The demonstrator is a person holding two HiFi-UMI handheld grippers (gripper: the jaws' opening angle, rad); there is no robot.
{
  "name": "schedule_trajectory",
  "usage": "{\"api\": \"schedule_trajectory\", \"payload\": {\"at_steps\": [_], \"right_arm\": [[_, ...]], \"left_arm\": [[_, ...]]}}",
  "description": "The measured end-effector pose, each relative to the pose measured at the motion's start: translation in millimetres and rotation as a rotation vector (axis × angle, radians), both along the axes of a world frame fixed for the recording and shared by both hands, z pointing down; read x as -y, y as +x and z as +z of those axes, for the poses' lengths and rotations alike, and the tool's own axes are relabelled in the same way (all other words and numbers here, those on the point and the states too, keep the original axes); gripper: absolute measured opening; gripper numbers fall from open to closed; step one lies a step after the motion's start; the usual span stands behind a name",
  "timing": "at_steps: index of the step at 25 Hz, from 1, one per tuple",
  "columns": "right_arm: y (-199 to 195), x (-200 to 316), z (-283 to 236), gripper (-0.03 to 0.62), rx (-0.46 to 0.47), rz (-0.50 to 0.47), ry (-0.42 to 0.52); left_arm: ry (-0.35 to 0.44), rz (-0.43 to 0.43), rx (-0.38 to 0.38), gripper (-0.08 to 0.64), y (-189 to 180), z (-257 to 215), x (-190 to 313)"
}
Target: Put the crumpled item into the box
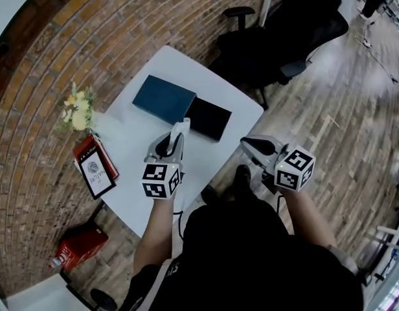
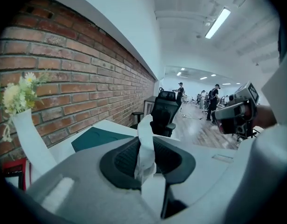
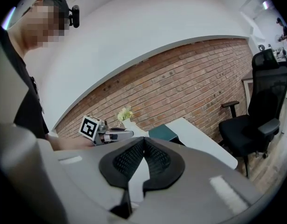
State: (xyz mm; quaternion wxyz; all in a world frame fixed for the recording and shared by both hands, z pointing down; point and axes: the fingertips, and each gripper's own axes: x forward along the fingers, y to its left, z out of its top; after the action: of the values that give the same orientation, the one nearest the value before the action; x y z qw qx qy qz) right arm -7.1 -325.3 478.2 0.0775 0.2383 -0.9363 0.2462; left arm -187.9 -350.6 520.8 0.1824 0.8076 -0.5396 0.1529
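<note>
Left hand-held gripper [image 1: 174,141] clamps the crumpled tissue [image 1: 181,128] upright, ready for the dark box [image 1: 210,118] at one o'clock; right hand-held gripper [image 1: 250,142] idles closed, empty.

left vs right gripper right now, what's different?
Load: left gripper is clamped on a crumpled white tissue; right gripper is shut with nothing between its jaws.
Place: left gripper is over the white table; right gripper hangs off the table's edge, above the floor.
Shared: each bears a marker cube.
</note>
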Motion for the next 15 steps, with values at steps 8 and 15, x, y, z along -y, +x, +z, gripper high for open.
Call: {"api": "schedule_trajectory", "payload": {"at_steps": [8,15], "right_arm": [[42,29,27,0.0,0.011,0.056,-0.079],[69,44,39,0.0,0.018,0.094,-0.108]], "left_arm": [[-0.124,0.071,0.09,0.08,34,48,44],[-0.194,0.089,0.112,0.08,57,86,83]]}}
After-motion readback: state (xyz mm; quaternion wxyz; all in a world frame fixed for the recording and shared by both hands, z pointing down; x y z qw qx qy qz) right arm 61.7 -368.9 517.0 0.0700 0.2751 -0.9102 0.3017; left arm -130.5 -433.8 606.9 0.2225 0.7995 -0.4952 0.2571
